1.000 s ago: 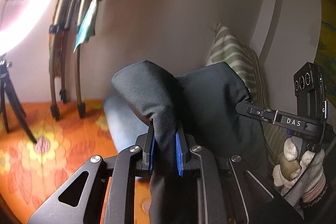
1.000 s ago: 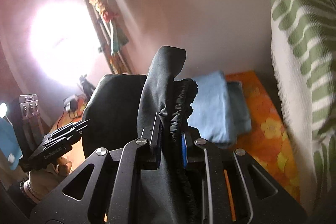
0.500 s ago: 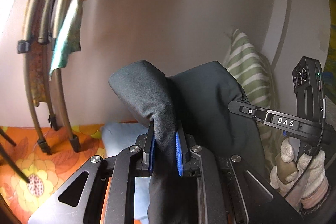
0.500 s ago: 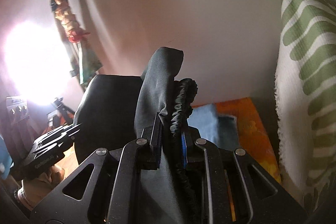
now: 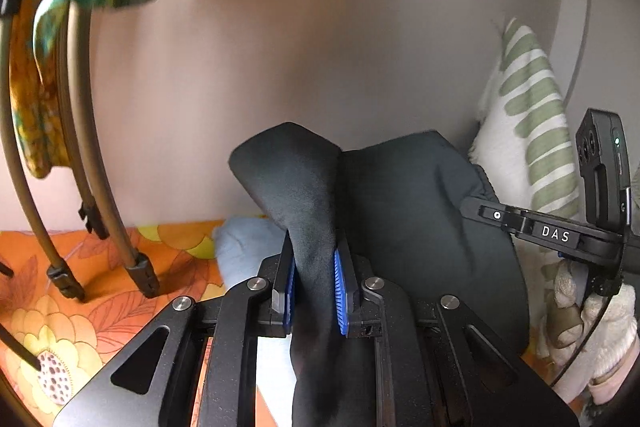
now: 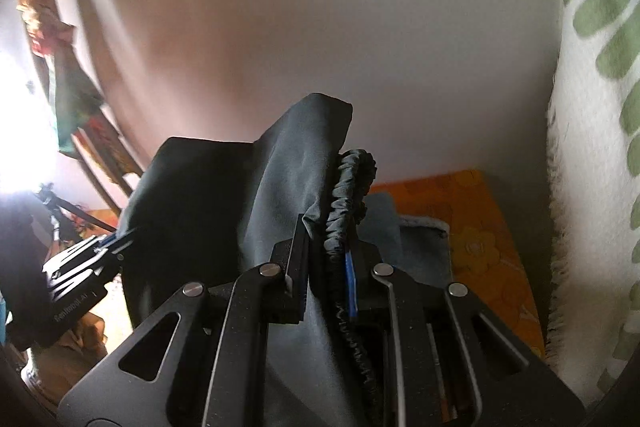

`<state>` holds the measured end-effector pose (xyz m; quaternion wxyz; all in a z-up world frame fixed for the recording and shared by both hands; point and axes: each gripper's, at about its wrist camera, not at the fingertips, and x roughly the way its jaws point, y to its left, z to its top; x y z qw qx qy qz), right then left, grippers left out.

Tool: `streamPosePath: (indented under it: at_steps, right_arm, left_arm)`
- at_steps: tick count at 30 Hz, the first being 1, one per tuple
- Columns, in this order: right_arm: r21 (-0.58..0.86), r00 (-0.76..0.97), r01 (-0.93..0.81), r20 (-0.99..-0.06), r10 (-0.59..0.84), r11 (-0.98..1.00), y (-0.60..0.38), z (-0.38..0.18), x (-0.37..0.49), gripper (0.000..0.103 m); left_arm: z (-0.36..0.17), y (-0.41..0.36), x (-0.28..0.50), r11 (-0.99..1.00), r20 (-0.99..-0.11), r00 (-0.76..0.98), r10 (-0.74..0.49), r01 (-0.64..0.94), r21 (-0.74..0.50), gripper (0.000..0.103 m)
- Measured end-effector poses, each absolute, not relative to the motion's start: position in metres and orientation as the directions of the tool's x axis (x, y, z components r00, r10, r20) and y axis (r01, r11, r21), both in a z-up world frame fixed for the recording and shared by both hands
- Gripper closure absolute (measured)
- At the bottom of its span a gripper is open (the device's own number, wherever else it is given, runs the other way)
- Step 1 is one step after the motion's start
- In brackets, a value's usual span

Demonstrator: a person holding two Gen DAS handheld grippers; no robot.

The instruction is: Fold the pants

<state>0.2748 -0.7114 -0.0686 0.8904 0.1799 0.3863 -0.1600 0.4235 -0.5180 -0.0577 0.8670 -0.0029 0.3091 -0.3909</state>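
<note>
**Dark pants gripped at both ends**

The left gripper [image 5: 314,285] pinches a fold of the dark pants [image 5: 420,227]; the right gripper [image 6: 326,259] clamps their elastic waistband [image 6: 348,195]; the garment hangs above an orange floral cover [image 5: 80,311], beside a striped pillow [image 5: 528,131].

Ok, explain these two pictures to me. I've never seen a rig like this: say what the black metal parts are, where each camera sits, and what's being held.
No robot here: a person holds a hand tool in each hand, each ending in a two-finger claw with a wide-angle camera looking along the fingers. One picture comes from the left claw, the other from the right claw. The black arms at the bottom of each picture are that claw's own frame.

Both claws are shut on dark pants, lifted in the air. The right one pinches the gathered waistband. Each camera also sees the other tool at its edge.

Below lies an orange flowered cover with a light blue folded cloth on it. A green-striped pillow stands at the right.
</note>
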Motion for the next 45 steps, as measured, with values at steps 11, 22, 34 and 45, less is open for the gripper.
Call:
streamPosePath:
  at_steps: [11,22,34,45]
  right_arm:
    - [0.051,0.559,0.503,-0.781,-0.279,0.863,-0.717,-0.089,0.284,0.082]
    - [0.046,0.568,0.531,-0.760,-0.315,0.846,-0.705,-0.066,0.272,0.064]
    - [0.043,0.590,0.511,-0.744,-0.314,0.859,-0.663,-0.044,0.227,0.050]
    - [0.077,0.632,0.490,-0.718,-0.293,0.868,-0.605,-0.016,0.157,0.036]
  left_arm:
    - [-0.064,-0.525,0.433,0.730,-0.580,0.521,-0.626,0.653,-0.202,0.086]
    - [-0.055,-0.509,0.419,0.730,-0.586,0.520,-0.621,0.656,-0.191,0.075]
    - [-0.020,-0.474,0.358,0.727,-0.569,0.539,-0.621,0.669,-0.159,0.057]
    - [0.012,-0.433,0.274,0.719,-0.530,0.571,-0.627,0.687,-0.110,0.039]
